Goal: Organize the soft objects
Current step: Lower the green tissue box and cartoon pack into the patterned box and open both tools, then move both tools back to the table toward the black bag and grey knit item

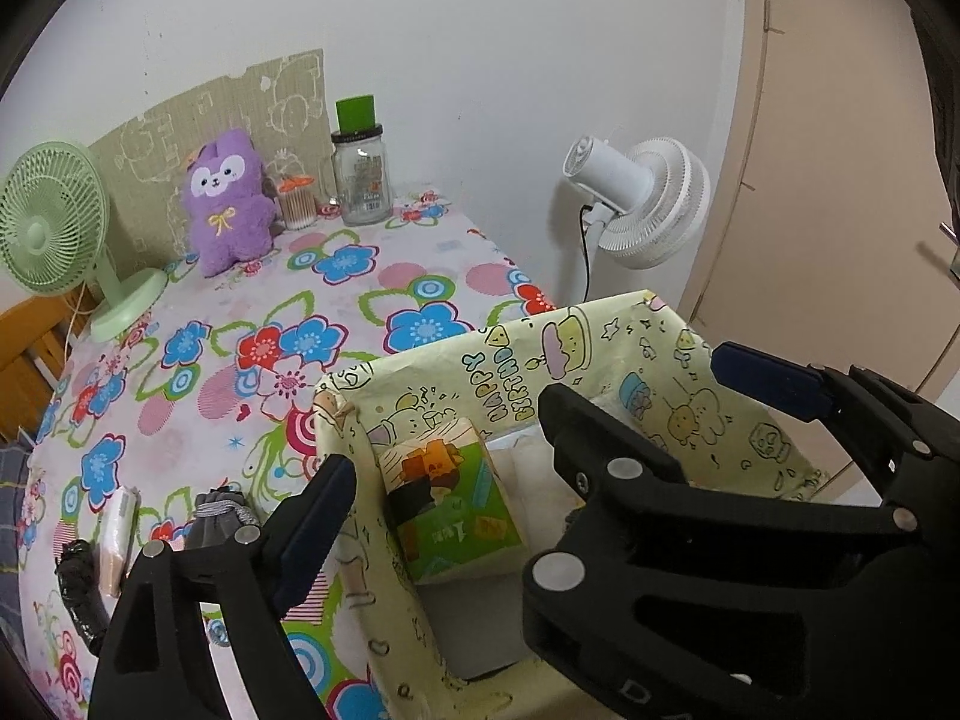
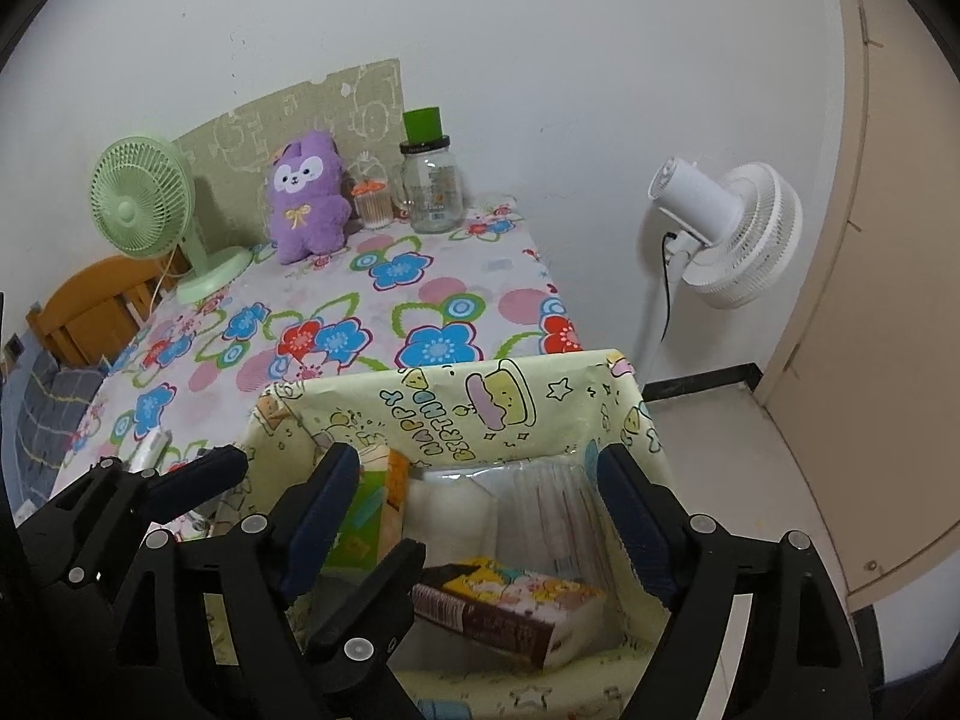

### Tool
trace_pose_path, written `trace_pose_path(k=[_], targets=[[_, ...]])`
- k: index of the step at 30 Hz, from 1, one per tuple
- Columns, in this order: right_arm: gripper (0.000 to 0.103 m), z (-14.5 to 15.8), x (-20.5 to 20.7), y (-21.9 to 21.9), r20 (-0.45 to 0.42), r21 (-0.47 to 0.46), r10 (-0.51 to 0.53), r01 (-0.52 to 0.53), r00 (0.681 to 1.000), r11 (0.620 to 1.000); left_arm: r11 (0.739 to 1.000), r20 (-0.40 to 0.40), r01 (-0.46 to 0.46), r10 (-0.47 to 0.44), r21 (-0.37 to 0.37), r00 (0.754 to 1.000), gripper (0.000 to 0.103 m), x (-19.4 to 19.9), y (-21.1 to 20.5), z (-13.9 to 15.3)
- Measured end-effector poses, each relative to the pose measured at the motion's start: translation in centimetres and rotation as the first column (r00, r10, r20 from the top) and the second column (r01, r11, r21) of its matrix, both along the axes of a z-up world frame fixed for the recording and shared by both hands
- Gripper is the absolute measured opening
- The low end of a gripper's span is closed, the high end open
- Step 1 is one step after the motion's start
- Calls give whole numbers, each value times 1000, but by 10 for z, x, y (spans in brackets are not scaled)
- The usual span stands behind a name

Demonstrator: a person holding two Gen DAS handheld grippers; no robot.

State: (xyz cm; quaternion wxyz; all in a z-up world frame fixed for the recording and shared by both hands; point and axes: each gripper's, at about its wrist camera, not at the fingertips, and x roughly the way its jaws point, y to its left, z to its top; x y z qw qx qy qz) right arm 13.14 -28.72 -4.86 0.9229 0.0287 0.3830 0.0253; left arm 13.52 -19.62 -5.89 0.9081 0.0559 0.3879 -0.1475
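A yellow cartoon-print box [image 1: 510,354] [image 2: 456,402] stands at the near right corner of the flowered table. Inside it a green tissue pack [image 1: 453,495] [image 2: 366,510] stands on edge, with a brown and yellow pack [image 2: 510,606] and clear-wrapped packs [image 2: 546,504]. My left gripper [image 1: 534,438] is open over the box's left side, its fingers [image 1: 312,528] astride the box wall. My right gripper [image 2: 480,510] is open above the box, empty. On the table left of the box lie a grey pouch [image 1: 219,519], a pale pack [image 1: 117,540] and a black bundle [image 1: 78,594]. A purple plush [image 1: 228,198] [image 2: 309,198] sits at the back.
A green desk fan [image 1: 48,222] [image 2: 144,204] stands at the back left. A glass jar with a green lid [image 1: 360,174] [image 2: 432,180] and a cotton-swab cup [image 1: 297,204] stand by the wall. A white floor fan [image 1: 648,204] [image 2: 732,234] is right of the table. A door [image 1: 840,150] is at the far right.
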Motion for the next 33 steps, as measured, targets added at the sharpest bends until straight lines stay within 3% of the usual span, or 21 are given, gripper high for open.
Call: trace_pose_path(k=[33], targets=[[89,68,-79,55,170,-23,2,2,985,1000,999,179,-12,17,-33,984,92,-75,55,62]])
